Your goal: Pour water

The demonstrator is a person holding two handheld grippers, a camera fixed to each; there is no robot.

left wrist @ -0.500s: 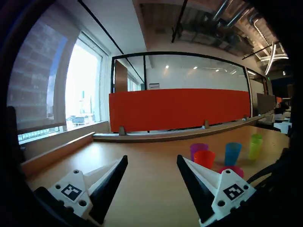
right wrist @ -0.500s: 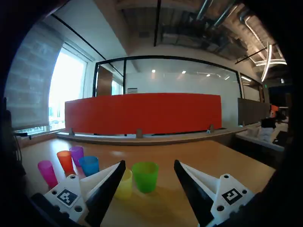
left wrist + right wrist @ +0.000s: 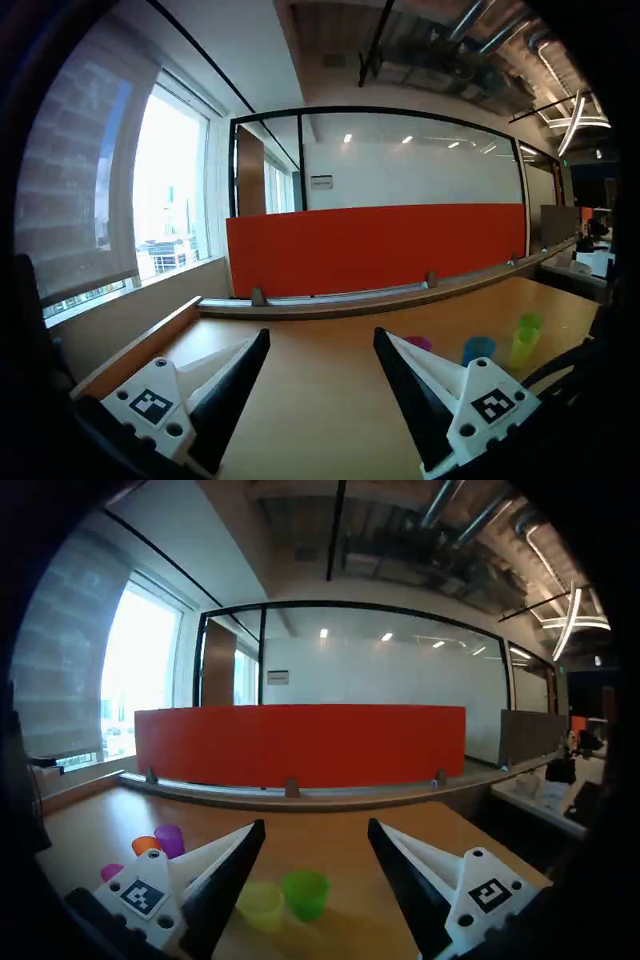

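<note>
Left gripper view looks along the left gripper [image 3: 320, 332], whose claw stands wide, the two black-edged fingers well apart with nothing held between them and nothing touching them. Below them is bare wood of the table [image 3: 320, 408]. Four cups stand on that table ahead and off to the right, well apart from the fingertips: a purple cup [image 3: 418, 342] peeking over the right-hand finger, a blue cup [image 3: 478, 350], a yellow cup [image 3: 522, 346] and a green cup [image 3: 530, 322] just behind it. An orange partition [image 3: 376, 244] runs across the far edge of the table, and a window [image 3: 168, 208] lights the left side.

Right gripper view shows the right gripper [image 3: 314, 824] equally wide, gripping nothing and touching nothing. Five cups can be counted here. The green cup [image 3: 305, 894] and the yellow cup [image 3: 260, 904] stand side by side, low in the gap between the fingers and beyond them, the yellow one partly hidden by the left-hand finger. Farther left stand the purple cup [image 3: 169, 840], an orange cup [image 3: 146, 845] just beside it, and a pink cup [image 3: 112, 871] nearer the camera. All the cups are upright; whether any holds water I cannot tell.
</note>
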